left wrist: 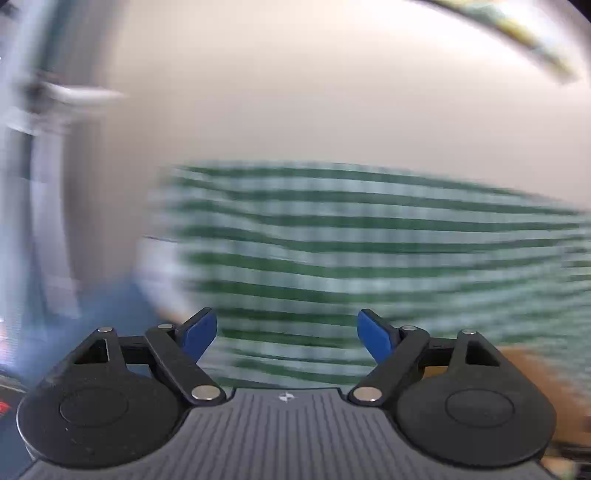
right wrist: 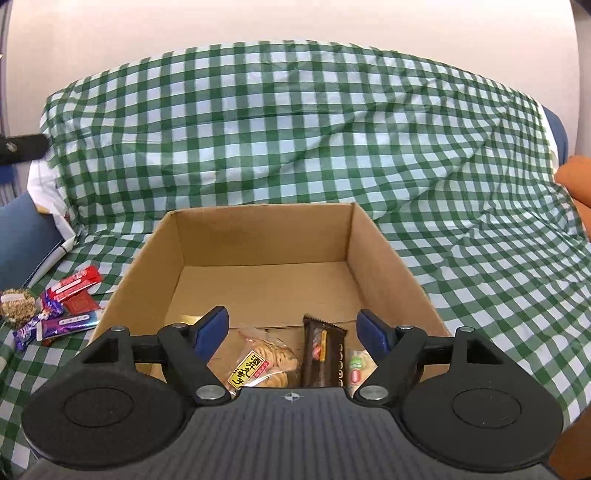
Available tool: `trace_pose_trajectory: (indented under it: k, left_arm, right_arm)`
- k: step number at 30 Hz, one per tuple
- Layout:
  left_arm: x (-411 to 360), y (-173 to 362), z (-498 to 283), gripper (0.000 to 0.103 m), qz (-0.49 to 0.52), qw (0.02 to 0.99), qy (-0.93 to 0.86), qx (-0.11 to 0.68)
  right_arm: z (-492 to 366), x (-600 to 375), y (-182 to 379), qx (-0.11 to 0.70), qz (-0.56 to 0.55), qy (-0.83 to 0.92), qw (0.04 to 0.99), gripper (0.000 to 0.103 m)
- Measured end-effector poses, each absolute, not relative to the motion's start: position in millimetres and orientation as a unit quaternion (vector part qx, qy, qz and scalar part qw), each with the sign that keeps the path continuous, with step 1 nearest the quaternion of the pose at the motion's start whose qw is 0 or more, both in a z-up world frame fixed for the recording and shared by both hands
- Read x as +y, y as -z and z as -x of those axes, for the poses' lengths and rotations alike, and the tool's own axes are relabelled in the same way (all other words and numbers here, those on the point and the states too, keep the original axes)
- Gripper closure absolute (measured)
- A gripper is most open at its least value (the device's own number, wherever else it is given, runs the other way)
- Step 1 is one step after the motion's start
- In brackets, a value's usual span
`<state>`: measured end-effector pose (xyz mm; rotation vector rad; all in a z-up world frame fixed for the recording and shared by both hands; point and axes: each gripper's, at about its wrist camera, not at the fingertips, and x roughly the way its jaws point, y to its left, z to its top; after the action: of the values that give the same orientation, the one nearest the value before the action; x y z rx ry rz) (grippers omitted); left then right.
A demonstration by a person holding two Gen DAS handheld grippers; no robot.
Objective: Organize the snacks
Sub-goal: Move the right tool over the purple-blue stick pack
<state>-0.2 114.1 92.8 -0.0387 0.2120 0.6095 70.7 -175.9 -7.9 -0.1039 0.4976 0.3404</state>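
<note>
An open cardboard box [right wrist: 388,266] sits on a green-and-white checked cloth [right wrist: 295,129]. Inside its near end lie a clear bag of crackers [right wrist: 266,363], a dark brown snack packet [right wrist: 323,354] and a small candy packet [right wrist: 357,367]. My right gripper [right wrist: 291,332] hovers over that near end, open, its blue pads clear of the packets. Left of the box lie loose snacks: a red-and-white bar [right wrist: 75,284], purple wrappers [right wrist: 55,323] and a round brown snack [right wrist: 16,308]. The left wrist view is heavily blurred; my left gripper [left wrist: 286,334] is open with nothing between its pads, over the checked cloth [left wrist: 369,240].
A blue cushion [right wrist: 22,243] and white sheets [right wrist: 48,192] lie at the far left. An orange object [right wrist: 576,181] sits at the right edge. A pale wall [right wrist: 295,22] rises behind the cloth. A brown cardboard edge [left wrist: 535,373] shows at the left view's lower right.
</note>
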Motion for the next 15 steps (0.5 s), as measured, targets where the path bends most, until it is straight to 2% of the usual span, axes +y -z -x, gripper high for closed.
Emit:
trace_pose_trajectory:
  k: [4,6,8,15]
  left_arm:
    - [178.7,-116.4,35.8,0.015,0.009,0.898,-0.431,0.087]
    - [205.8,-127.6,59.4,0.009,0.01,0.87,-0.488,0.074]
    - [232.0,-135.1,82.2,0.008,0.022,0.841,-0.536,0.072]
    - [308.0,-112.4,87.5,0.008,0.046,0.76,-0.62,0.188]
  right_arm:
    - [-62.3,-163.1,9.0,0.226,0.068,-0.183,0.954,0.025]
    - [-59.8,-156.6,8.3,0.216,0.074,-0.19,0.955,0.025]
    - [-57.4,-150.5,6.8,0.207,0.075,-0.199,0.955,0.025]
    - [-45.0,-119.8,-6.8,0.183,0.082,-0.246,0.948,0.025]
